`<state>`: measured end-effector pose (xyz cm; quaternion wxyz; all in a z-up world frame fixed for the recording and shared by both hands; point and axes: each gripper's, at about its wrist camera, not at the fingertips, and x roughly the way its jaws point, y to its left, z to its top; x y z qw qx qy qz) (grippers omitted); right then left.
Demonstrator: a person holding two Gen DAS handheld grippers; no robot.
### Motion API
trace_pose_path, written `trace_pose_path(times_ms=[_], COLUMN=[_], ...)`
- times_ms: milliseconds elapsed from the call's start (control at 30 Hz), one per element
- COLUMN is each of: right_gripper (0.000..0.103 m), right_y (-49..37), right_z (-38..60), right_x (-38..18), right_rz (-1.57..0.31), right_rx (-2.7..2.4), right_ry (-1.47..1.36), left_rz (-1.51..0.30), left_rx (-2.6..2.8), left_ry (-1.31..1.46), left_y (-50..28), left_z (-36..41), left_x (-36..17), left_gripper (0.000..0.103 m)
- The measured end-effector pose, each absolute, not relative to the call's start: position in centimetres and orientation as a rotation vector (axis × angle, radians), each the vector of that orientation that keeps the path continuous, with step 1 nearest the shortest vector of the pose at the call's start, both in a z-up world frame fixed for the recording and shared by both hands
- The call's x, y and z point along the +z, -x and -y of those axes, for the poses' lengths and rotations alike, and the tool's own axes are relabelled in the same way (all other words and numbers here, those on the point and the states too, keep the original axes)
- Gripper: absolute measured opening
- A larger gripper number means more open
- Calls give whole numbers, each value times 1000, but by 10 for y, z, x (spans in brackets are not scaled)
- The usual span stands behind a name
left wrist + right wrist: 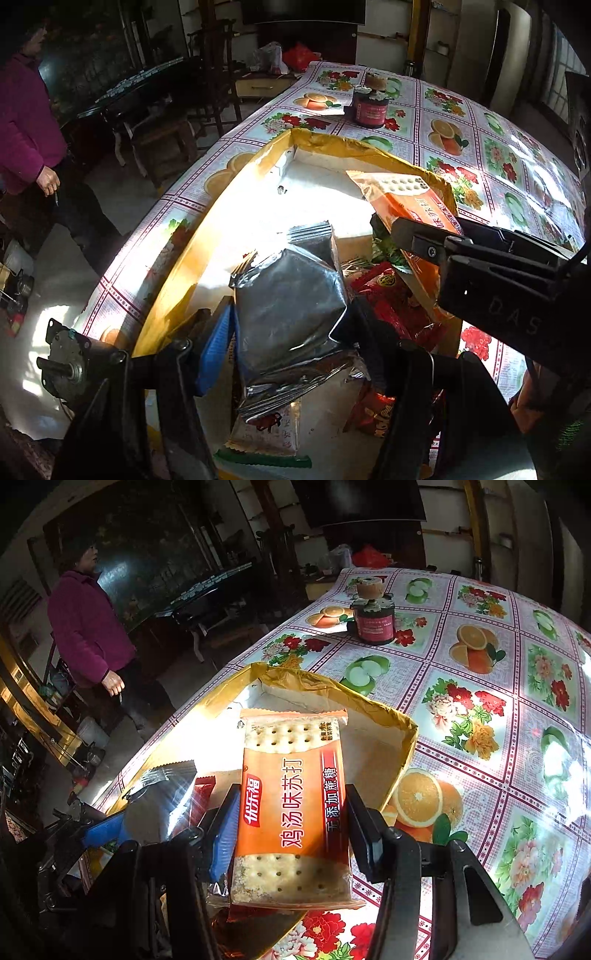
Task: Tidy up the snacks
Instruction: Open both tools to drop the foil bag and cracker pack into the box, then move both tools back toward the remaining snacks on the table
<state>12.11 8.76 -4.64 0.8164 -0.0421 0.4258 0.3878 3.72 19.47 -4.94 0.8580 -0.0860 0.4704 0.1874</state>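
1. The left tool (pixel 288 332) pinches a silver foil snack packet (pixel 291 306) between its blue-padded finger and its black one, the packet hanging over the open gold-rimmed cardboard box (pixel 221 206).
2. The right tool (pixel 291 827) clamps an orange cracker packet (pixel 291 812) by its long sides, the printed face up and the packet's far end pointing to 12 o'clock above the box's near corner.
3. In the left wrist view the right tool enters from 3 o'clock, the cracker packet held over the box's right wall.
4. Red-wrapped snacks (pixel 391 295) lie heaped in the near end of the box, under both packets; its far end is bare and sunlit.
5. The box sits on a tabletop (pixel 480 709) covered in a fruit-and-flower oilcloth.
6. A dark jar (pixel 373 624) stands on the tabletop at 12 o'clock, well apart from the box.
7. A person in a magenta jacket (pixel 88 627) stands on the floor at 10 o'clock.
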Motion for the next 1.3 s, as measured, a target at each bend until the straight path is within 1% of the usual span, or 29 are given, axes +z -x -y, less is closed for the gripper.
trace_pose_path(times_ms=[167, 300, 367, 500, 767, 1000, 1300], right_gripper=[53, 57, 58, 64, 70, 71, 71], right_y=[-123, -125, -125, -122, -107, -89, -60], right_z=[-92, -94, -94, -82, -38, 21, 113], right_x=[-51, -53, -55, -49, -23, -20, -30], right_rz=[-908, -911, -923, -915, -875, -866, -834], right_rx=[826, 828, 827, 818, 814, 770, 631], right_ry=[104, 111, 106, 65, -39, -143, -203], left_rz=[-1013, -1033, -1037, -1027, -969, -929, -908], left_rx=[396, 395, 390, 386, 373, 327, 252], left_ry=[181, 182, 185, 193, 221, 194, 94], left_y=[-42, -43, -42, -35, -17, -9, -9], left_z=[-196, -196, -196, -196, -186, -156, -91], left_x=[-59, -63, -63, -57, -27, -6, -1], left_gripper=[64, 65, 71, 85, 93, 94, 94])
